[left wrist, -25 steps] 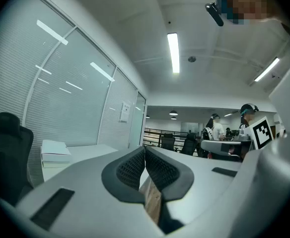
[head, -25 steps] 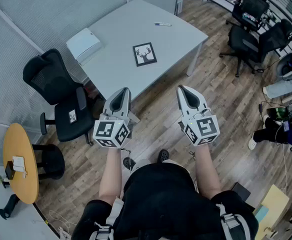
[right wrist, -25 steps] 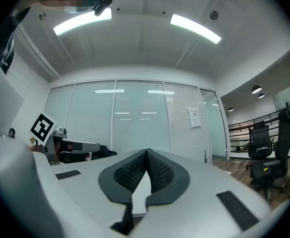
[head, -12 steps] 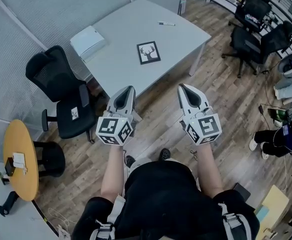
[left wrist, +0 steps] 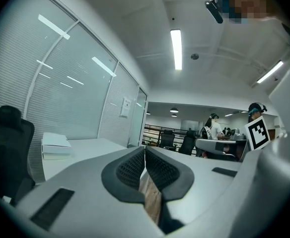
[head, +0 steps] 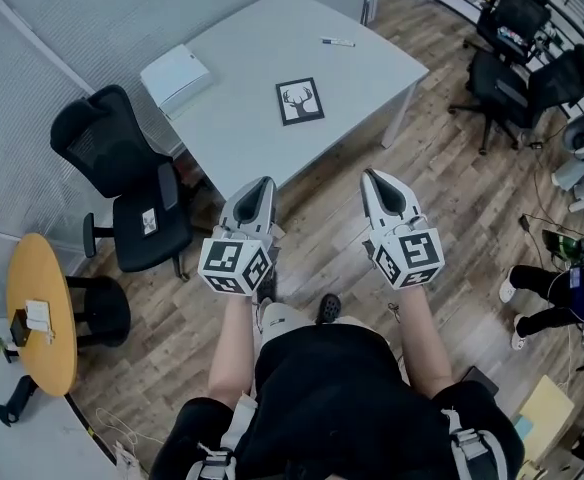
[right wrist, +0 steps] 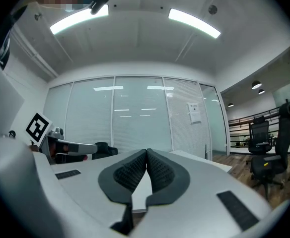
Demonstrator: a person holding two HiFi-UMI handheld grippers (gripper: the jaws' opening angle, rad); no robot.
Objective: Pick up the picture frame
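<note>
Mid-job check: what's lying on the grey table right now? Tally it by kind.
Picture frame: 1
Pen: 1
White box: 1
Total: 3

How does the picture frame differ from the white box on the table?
The picture frame is black-bordered with a deer print; the white box is plain. The picture frame lies thin and flat near the middle of the table; the white box is thicker and sits at its left edge in the head view. Both rest on the table, untouched.
</note>
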